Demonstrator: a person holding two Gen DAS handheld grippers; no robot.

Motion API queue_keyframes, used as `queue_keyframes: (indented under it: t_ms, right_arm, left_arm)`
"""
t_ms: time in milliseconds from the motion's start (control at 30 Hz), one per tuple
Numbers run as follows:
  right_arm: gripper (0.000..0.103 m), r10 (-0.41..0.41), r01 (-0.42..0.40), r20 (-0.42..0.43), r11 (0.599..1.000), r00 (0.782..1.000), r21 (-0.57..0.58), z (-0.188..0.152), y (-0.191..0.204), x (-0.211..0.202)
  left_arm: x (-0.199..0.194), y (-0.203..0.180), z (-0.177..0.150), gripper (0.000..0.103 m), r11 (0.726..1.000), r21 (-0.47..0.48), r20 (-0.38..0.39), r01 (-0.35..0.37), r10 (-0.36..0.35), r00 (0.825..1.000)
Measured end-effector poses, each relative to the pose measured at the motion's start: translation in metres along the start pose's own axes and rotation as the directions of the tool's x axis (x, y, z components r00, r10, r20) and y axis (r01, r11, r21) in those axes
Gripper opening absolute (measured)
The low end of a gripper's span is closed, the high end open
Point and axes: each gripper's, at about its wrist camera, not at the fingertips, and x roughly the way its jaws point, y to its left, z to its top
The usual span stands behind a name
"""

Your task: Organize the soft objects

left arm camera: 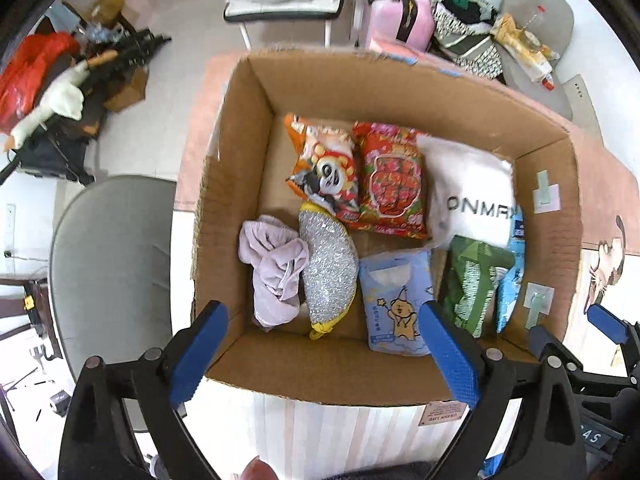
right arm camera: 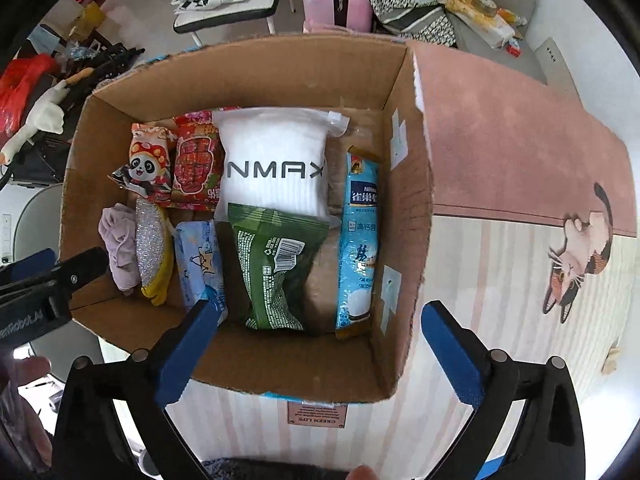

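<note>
Both grippers hang over the box (right arm camera: 280, 80); left gripper (left arm camera: 324, 352) jaws spread wide, gripping nothing; right gripper (right arm camera: 320, 352) same deal; inside sit the cloth (left arm camera: 272, 268), scrubber (left arm camera: 328, 272), snack bags (left arm camera: 360, 176), white pack (right arm camera: 276, 164), green bag (right arm camera: 276, 272).

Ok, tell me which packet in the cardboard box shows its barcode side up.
The dark green plastic packet, lying over the white sock pack; it alone shows a white barcode label.
</note>
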Motion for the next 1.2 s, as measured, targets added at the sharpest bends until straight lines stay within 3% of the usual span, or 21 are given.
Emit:
queue_keyframes:
  t_ms: [367,533,867,1200]
  right_arm:
    - [0.103,-0.016,0.015,0.052,1.0,0.998,0.02,-0.012,-0.007,-0.023]
    - [0.103,-0.007,0.005,0.089,1.0,0.996,0.022,-0.02,-0.01,-0.042]
    - [0.103,0.018,-0.019,0.241,1.0,0.97,0.002,-0.064,-0.011,-0.13]
    - [0.103,0.019,-0.016,0.402,1.0,0.915,-0.013,-0.122,-0.017,-0.224]
  left_arm:
    - [-0.022,-0.008,-0.006,0.097,1.0,0.009,0.083,-0.001,0.0,0.997]
    - [-0.05,-0.011,-0.019,0.097,1.0,0.003,0.163,-0.012,0.011,0.987]
    - [-0.136,-0.017,-0.066,0.097,1.0,0.018,0.341,-0.007,0.0,0.94]
    - [-0.211,-0.019,-0.113,0.097,1.0,0.027,0.456,-0.008,-0.005,0.89]
